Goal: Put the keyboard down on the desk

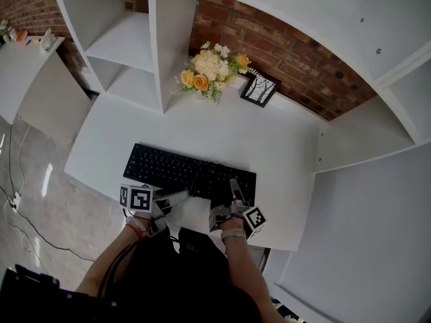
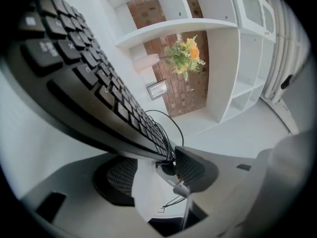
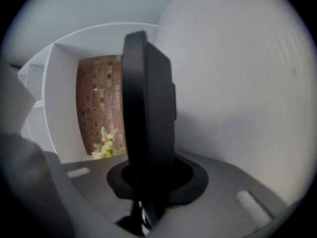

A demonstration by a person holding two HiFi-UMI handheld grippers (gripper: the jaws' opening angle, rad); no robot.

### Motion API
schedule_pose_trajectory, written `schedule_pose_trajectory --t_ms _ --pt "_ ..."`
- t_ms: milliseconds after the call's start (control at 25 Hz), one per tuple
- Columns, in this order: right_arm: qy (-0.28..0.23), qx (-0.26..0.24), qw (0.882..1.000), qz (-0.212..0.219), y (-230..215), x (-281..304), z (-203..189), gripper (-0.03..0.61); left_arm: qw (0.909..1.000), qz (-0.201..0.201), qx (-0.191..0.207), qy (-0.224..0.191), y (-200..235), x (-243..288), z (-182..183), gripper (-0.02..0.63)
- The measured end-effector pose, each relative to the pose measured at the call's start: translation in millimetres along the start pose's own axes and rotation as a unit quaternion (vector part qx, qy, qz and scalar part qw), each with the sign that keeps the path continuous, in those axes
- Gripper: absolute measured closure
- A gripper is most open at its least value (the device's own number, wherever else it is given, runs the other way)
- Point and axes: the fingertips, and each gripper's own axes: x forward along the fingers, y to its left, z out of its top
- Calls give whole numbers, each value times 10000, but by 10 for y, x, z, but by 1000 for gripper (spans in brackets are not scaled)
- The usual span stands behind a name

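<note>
Nearest are the person's 2 hands, left hand (image 1: 138, 226) and right hand (image 1: 232, 234), each holding a gripper that reaches the keyboard's near long edge. White desk (image 1: 283, 147) fills the middle, with white shelves (image 1: 168, 39) behind it and a brick wall (image 1: 269, 46) at the back. Black keyboard (image 1: 192, 172) lies across the desk's front part, its long side toward the person; whether its near edge rests on the desk cannot be told. Left gripper (image 2: 157, 175) has its jaws spread wide, with the keyboard's edge between them and the pads clear of it. Right gripper (image 3: 148, 177) pinches the keyboard's edge, seen edge-on between its pads. Flowers (image 1: 212, 69) stand by the wall, a small frame (image 1: 259, 89) just beside them, both well apart from the keyboard.
</note>
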Motion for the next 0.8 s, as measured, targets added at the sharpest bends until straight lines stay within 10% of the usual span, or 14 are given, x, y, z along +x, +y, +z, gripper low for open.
schedule_pose_trajectory --t_ms 160,360,800 --pt "-26 33 9999 -102 0 60 25 508 9958 313 803 303 15 -74 -113 430" --pt "14 72 9999 -78 -95 135 112 508 9687 1377 2048 275 163 -176 -84 555" --pt "106 29 9998 -165 -91 158 107 503 9495 1930 2465 198 224 -145 -9 623"
